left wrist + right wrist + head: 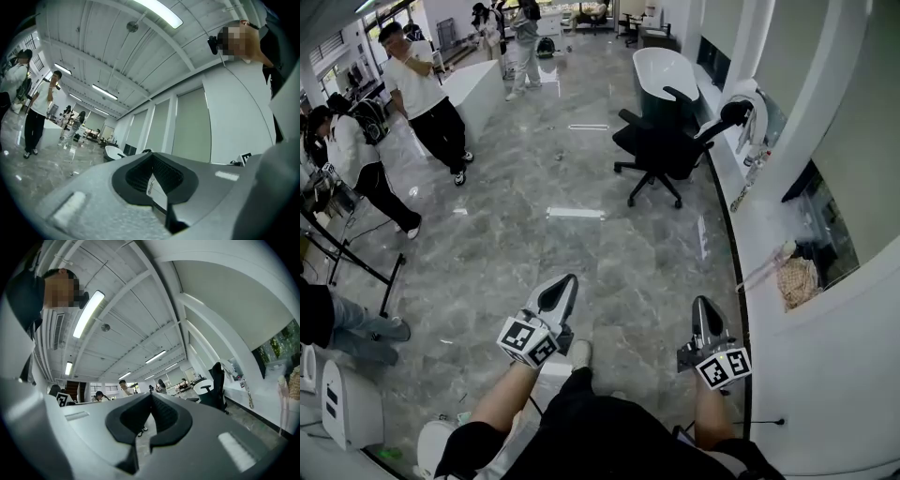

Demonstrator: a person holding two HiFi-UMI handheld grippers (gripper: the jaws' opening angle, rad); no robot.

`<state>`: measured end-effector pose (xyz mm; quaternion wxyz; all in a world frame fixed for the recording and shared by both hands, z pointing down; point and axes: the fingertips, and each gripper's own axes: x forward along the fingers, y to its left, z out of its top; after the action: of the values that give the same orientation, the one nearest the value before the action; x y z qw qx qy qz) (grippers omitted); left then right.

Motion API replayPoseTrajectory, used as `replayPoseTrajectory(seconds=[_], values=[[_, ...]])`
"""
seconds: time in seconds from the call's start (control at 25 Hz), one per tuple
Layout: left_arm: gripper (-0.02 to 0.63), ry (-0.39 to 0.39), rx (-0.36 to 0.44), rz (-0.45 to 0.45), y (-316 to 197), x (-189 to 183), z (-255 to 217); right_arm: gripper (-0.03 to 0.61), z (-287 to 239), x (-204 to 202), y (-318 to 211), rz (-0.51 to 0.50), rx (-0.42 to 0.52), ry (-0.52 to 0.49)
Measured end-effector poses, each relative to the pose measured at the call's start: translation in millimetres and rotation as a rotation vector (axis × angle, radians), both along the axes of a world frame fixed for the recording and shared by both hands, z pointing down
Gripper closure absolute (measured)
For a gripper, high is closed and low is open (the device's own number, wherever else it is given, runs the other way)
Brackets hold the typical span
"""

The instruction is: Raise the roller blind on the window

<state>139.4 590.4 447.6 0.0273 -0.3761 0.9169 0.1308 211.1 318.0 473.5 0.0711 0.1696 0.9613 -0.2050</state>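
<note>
Task unstarted: left gripper (561,291) and right gripper (705,314) both closed, empty, apart from the apparently lowered roller blind (192,124).

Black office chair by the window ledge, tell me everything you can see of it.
The office chair is all black: padded seat, two armrests, tall back with a headrest, star-shaped base on castors. Nobody sits in it. It stands upright on the grey marbled floor, close beside the white window ledge, its back toward that ledge; whether they touch I cannot tell. A white tub sits just beyond it. The right gripper view shows it too, small, in side profile.
</note>
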Motion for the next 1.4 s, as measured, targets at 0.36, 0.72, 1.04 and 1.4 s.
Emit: replayPoseTrajectory(seconds=[0.36, 0.72, 1.04, 1.4], values=[[0.614, -0.065, 0.015, 0.124, -19.6, -128.7, -15.1, 0.580, -25.8, -103.3, -9.0, 0.102, 0.053, -0.018], [0.614, -0.056, 0.013, 0.165, -9.1, -235.6, -13.1, 0.580, -44.1, -184.5, 2.6, 0.169, 0.086, -0.040], [0.614, -0.023, 0.030, 0.233, -65.6, -286.9, -0.6, 0.580, -26.1, -222.5, -34.9, 0.248, 0.056, 0.005], [0.614, -0.043, 0.029, 0.214, -147.4, -349.9, -12.9, 0.580, -23.7, -303.7, -132.0, 0.243, 0.052, -0.009]])
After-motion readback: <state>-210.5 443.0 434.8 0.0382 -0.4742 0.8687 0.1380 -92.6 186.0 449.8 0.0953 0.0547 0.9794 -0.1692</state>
